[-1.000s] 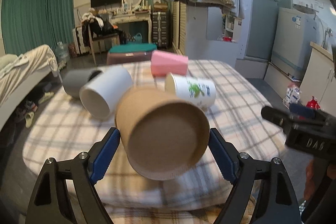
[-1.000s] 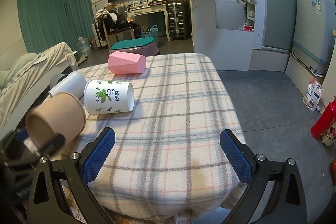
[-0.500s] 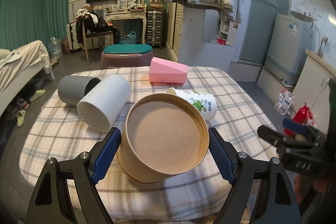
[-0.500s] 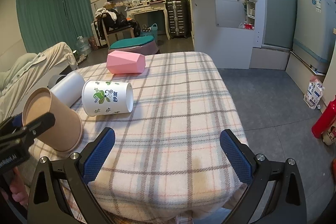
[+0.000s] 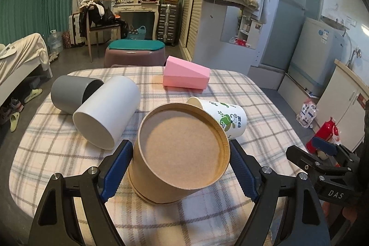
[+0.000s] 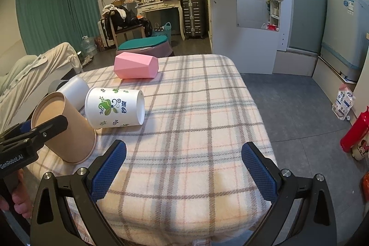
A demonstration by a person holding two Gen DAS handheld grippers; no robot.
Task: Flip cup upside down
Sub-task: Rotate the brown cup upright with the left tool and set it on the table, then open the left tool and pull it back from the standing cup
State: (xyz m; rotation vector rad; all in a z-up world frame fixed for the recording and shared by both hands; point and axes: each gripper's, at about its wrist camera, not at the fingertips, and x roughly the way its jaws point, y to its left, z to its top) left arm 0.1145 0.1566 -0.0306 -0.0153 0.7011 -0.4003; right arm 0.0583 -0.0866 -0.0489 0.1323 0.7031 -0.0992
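Note:
A brown paper cup [image 5: 180,153] stands mouth down on the plaid tablecloth [image 5: 207,218], its flat base up and tilted a little. My left gripper [image 5: 181,170] is shut on it, one blue pad on each side. The right wrist view shows the same cup [image 6: 66,130] at the table's left edge with the left gripper's black finger across it. My right gripper [image 6: 183,167] is open and empty above the table's near edge. It shows at the far right of the left wrist view [image 5: 322,158].
A white cup with a green leaf print [image 6: 115,107], a plain white cup [image 5: 108,112], a grey cup [image 5: 71,93] and a pink faceted cup [image 5: 186,77] all lie on their sides. A red bottle [image 6: 355,133] stands on the floor at right.
My left gripper has turned the brown cup from held sideways in the air to mouth down on the cloth. The right gripper has barely moved.

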